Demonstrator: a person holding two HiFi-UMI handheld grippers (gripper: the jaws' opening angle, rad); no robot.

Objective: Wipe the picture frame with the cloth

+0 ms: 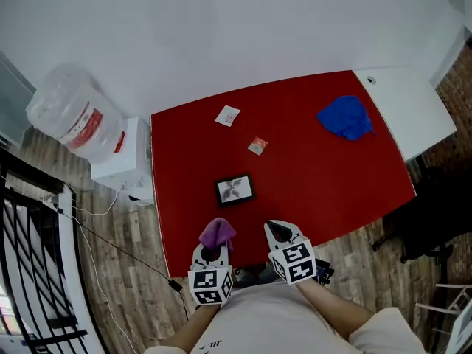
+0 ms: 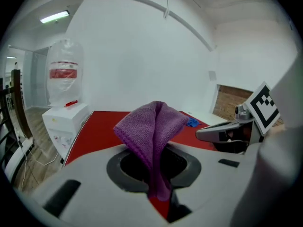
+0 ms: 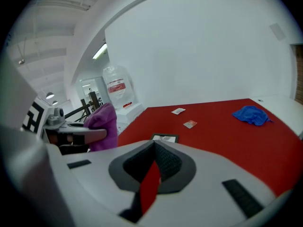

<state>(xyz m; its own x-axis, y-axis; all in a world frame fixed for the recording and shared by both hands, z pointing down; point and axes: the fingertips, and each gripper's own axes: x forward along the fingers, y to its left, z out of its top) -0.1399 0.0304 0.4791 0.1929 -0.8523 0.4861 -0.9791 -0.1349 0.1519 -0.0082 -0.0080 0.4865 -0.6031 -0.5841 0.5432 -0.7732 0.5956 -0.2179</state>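
Note:
A small black picture frame (image 1: pixel 234 189) lies flat on the red table (image 1: pixel 324 175), just beyond both grippers. My left gripper (image 1: pixel 214 248) is shut on a purple cloth (image 1: pixel 217 231), which stands up in a fold out of the jaws (image 2: pixel 152 126). It hovers at the table's near edge, slightly left of the frame. My right gripper (image 1: pixel 279 231) is beside it, to the frame's right, with its jaws together and nothing in them. In the right gripper view the frame (image 3: pixel 164 138) sits just past the jaws (image 3: pixel 152 176).
A blue cloth (image 1: pixel 345 116) lies at the table's far right. Two small packets (image 1: pixel 228 115) (image 1: pixel 257 146) lie behind the frame. A water dispenser with its bottle (image 1: pixel 77 116) stands off the table's left side. A white counter (image 1: pixel 409 105) adjoins the right end.

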